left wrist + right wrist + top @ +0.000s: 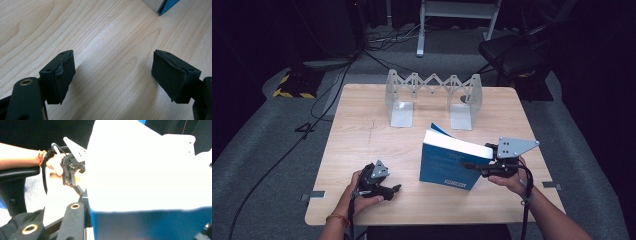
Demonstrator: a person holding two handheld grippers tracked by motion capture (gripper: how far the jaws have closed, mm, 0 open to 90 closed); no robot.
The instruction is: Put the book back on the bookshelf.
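On the near right part of the wooden table [362, 135], the right gripper [479, 165] is clamped on the right edge of a blue book [451, 162], which stands tilted on its lower edge, page block uppermost. The left gripper [387, 190] rests at the near left with its jaws apart and nothing between them, well apart from the book. A grey expanding book rack [432, 97] stands at the far edge.

Risk: the book is gripped at one edge only. It could pivot in the pads, sag open, or slip onto the table. Carried toward the rack, a swinging corner could strike a rack end plate.
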